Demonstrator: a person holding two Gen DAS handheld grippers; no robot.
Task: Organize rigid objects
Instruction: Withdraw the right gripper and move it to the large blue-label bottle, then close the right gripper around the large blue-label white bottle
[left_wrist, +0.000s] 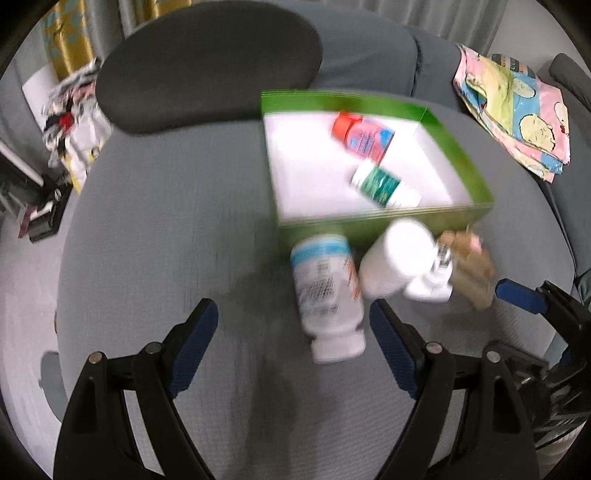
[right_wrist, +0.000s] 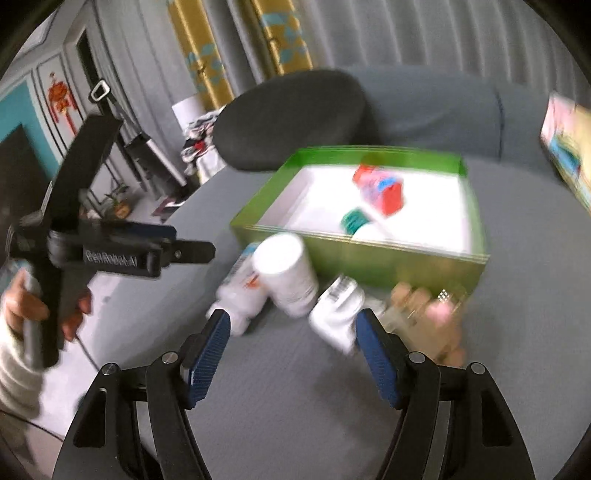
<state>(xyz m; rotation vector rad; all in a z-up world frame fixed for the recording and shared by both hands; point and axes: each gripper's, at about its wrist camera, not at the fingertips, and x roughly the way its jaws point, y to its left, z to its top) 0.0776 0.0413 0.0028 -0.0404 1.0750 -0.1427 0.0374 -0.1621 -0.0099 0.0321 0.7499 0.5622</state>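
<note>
Two bottles in the green box (left_wrist: 384, 218), more lying just outside on the gray cushion (left_wrist: 166, 229), both the left gripper (left_wrist: 293, 325) and the right gripper (right_wrist: 293, 332) wide open and empty, round white bottle (left_wrist: 327, 295) likely to roll away if bumped.

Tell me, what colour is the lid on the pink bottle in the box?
Red-orange, on the pink bottle; clearest in the left wrist view.

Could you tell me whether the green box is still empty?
No, the green box already holds a red-capped bottle and a green-labelled bottle.
</note>
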